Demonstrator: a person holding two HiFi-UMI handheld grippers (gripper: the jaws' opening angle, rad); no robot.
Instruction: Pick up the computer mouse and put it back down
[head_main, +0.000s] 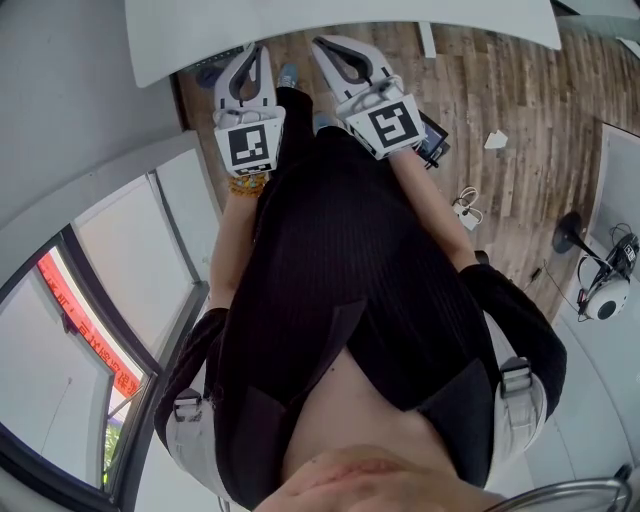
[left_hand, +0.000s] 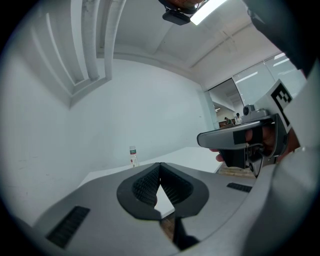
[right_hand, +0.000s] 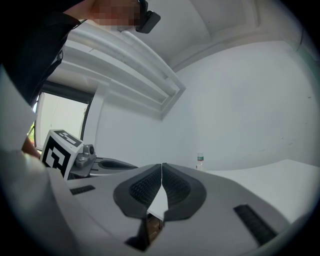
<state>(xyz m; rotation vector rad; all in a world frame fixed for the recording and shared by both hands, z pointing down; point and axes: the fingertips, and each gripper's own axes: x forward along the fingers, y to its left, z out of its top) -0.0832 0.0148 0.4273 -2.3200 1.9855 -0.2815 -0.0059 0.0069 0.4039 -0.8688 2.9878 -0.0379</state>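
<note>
At the upper left of the head view, the left grey two-jaw gripper with its square-marker cube is held level, its tips pointed at the near edge of a white flat-topped table. In the left gripper view its ribbed dark pads are seen pressed together at the tips, with nothing between them. Just to its right, the right grey two-jaw gripper with a like marker cube is held level beside it. Its jaws are likewise closed tip to tip on nothing, as the right gripper view shows. The computer mouse is seen in no view, so its direction from the jaws, its long axis and the nearer hand cannot be told. On the tabletop only a small clear bottle with a green label is seen standing, far back near the white wall. Most of the tabletop lies beyond the top edge of the head view, and the mouse may lie there, though this is only a judgement. A brown wooden plank floor fills the upper right.
</note>
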